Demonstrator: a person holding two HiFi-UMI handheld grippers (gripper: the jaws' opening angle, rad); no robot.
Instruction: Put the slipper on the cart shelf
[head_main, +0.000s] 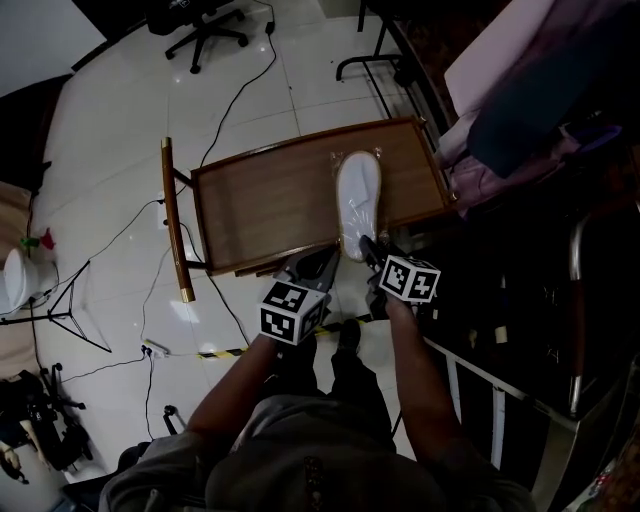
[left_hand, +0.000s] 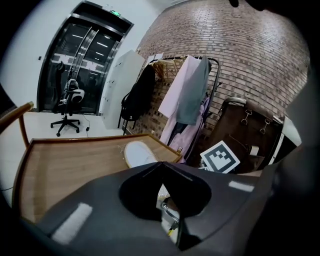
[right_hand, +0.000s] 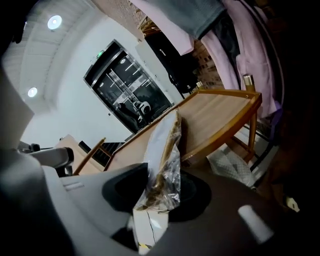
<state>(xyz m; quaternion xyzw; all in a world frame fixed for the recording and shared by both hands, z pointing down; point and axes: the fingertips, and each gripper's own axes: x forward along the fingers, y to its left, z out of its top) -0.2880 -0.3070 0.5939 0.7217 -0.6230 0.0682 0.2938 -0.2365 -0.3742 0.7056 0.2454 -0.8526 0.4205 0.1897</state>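
Slipper: one (head_main: 358, 200), white, wrapped in clear plastic; it lies on the cart shelf, toward the shelf's right end, with its near end at the near rim.
Cart shelf: one (head_main: 260, 215), wooden, with a raised rim; it carries only the slipper.
Right tongs: one (head_main: 370, 250); the jaws are closed on the wrapped near end of the slipper.
Left tongs: one (head_main: 322, 262); the jaw tips are together and nothing is between them; they are just beside the shelf's near rim, left of the slipper.
Office chair: one (head_main: 200, 25), well apart on the white floor.
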